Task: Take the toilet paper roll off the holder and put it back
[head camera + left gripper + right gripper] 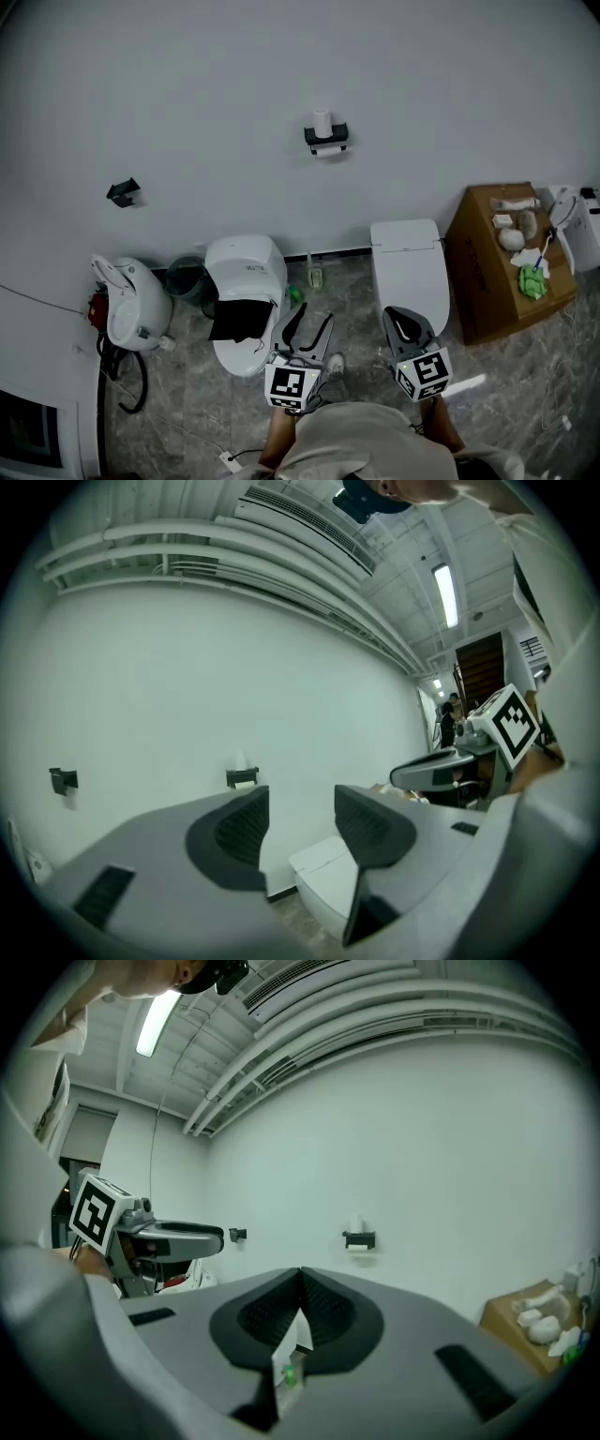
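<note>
Nothing is done yet: the white toilet paper roll point(322, 121) sits on its black wall holder point(325, 137), well apart from you. Your left hand-held gripper point(314, 319) is narrowly parted and empty, and your right hand-held gripper point(398, 320) is pressed closed on nothing.

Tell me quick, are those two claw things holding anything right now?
Left gripper: open, nothing between its jaws.
Right gripper: shut, empty.
</note>
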Tool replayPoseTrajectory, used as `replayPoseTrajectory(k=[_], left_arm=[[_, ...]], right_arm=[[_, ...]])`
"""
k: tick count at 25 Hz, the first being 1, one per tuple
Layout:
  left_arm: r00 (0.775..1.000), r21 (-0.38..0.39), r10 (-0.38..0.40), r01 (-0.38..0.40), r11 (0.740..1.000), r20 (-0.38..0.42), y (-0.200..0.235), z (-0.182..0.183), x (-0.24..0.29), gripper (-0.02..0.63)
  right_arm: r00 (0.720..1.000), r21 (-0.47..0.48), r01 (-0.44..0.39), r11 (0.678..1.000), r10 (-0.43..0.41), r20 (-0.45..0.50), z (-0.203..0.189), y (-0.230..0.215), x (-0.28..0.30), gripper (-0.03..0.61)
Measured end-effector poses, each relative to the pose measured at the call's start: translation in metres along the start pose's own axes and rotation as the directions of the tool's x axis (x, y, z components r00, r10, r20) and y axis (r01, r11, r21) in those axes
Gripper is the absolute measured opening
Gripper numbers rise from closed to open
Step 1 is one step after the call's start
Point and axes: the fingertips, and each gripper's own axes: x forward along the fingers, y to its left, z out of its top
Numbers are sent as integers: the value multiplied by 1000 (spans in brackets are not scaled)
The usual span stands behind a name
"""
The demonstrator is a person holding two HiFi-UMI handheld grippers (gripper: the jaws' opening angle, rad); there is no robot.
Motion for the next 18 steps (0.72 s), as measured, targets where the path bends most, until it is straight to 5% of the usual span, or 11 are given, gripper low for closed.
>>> replayPoseTrajectory(k=[18], left_arm=[[999, -6, -33, 33, 999, 2, 89, -12, 75, 218]], right_arm=[[999, -14, 32, 999, -32, -29, 10, -18, 110, -4]])
